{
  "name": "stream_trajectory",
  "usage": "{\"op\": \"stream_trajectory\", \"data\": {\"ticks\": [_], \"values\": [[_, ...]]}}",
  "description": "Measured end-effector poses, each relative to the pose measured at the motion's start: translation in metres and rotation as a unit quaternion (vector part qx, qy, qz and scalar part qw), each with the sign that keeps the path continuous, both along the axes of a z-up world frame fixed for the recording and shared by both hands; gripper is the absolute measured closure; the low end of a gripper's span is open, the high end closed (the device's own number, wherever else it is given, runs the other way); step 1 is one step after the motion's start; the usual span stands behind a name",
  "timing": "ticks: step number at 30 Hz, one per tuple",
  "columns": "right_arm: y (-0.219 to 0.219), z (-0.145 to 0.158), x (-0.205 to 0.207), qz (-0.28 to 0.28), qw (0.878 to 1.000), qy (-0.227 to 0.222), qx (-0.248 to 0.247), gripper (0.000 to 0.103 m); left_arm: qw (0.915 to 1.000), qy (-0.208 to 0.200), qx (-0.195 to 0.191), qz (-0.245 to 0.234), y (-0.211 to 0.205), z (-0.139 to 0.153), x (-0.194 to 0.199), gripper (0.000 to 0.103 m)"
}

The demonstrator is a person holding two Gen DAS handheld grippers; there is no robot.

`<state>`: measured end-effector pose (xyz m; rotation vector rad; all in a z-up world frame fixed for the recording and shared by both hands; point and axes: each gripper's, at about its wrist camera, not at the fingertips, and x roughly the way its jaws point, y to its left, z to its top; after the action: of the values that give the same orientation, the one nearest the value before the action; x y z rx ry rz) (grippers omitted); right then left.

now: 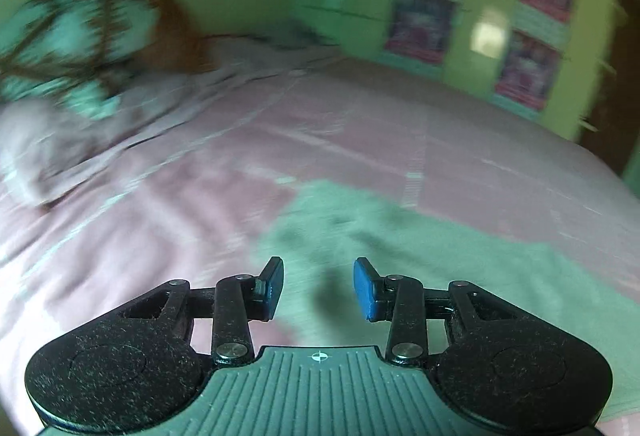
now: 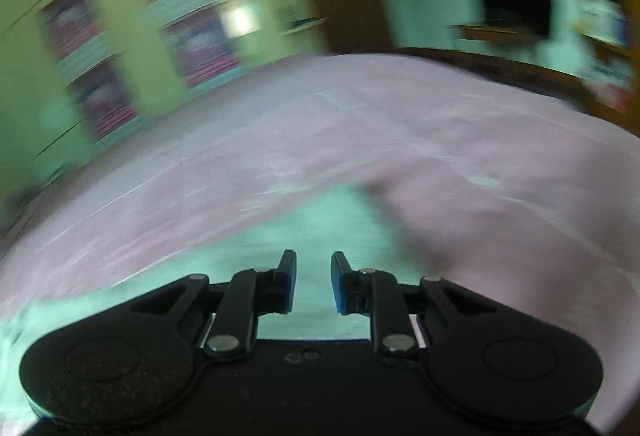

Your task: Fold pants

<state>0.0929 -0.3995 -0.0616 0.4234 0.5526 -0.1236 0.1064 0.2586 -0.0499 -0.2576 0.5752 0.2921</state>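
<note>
My left gripper (image 1: pixel 319 288) and right gripper (image 2: pixel 314 284) both stand with jaws partly open and empty above the one pair of green pants (image 1: pixel 420 256) lying on the pink bed (image 1: pixel 200 175).

Parted left tongs (image 1: pixel 319 288), green pants (image 1: pixel 420 248), pink bedsheet (image 1: pixel 280 123)

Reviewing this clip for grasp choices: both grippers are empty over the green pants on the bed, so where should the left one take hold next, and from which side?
Probably the pants' far edge, where green cloth meets the pink sheet, left of centre. They lie flat, so only an edge offers a pinch. The left gripper could come down from above with open jaws straddling that edge.
</note>
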Motion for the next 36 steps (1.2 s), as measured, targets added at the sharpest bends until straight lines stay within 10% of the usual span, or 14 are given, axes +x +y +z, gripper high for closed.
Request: {"op": "stream_trajectory", "data": {"ticks": [3, 9, 20, 22, 25, 36], "values": [[0.077, 0.012, 0.050, 0.125, 0.992, -0.010, -0.019, 0.083, 0.9958, -0.007, 0.030, -0.087, -0.046, 0.006, 0.035, 0.031], [0.252, 0.012, 0.145, 0.304, 0.952, -0.014, -0.005, 0.082, 0.9748, 0.011, 0.067, -0.213, -0.114, 0.003, 0.097, 0.030], [0.436, -0.038, 0.209, 0.441, 0.895, 0.061, -0.029, 0.089, 0.9844, 0.092, 0.054, -0.140, -0.074, -0.049, 0.142, 0.029], [0.435, -0.036, 0.211, 0.426, 0.902, 0.053, -0.046, 0.103, 0.9891, 0.050, 0.077, -0.115, -0.070, -0.032, 0.127, 0.029], [0.407, -0.016, 0.206, 0.379, 0.925, 0.028, -0.019, 0.070, 0.9917, 0.067, 0.058, -0.094, -0.052, -0.038, 0.117, 0.029], [0.269, -0.010, 0.147, 0.304, 0.950, 0.038, -0.060, 0.070, 0.9911, 0.079, 0.061, -0.088, -0.064, -0.041, 0.045, 0.029]]}}
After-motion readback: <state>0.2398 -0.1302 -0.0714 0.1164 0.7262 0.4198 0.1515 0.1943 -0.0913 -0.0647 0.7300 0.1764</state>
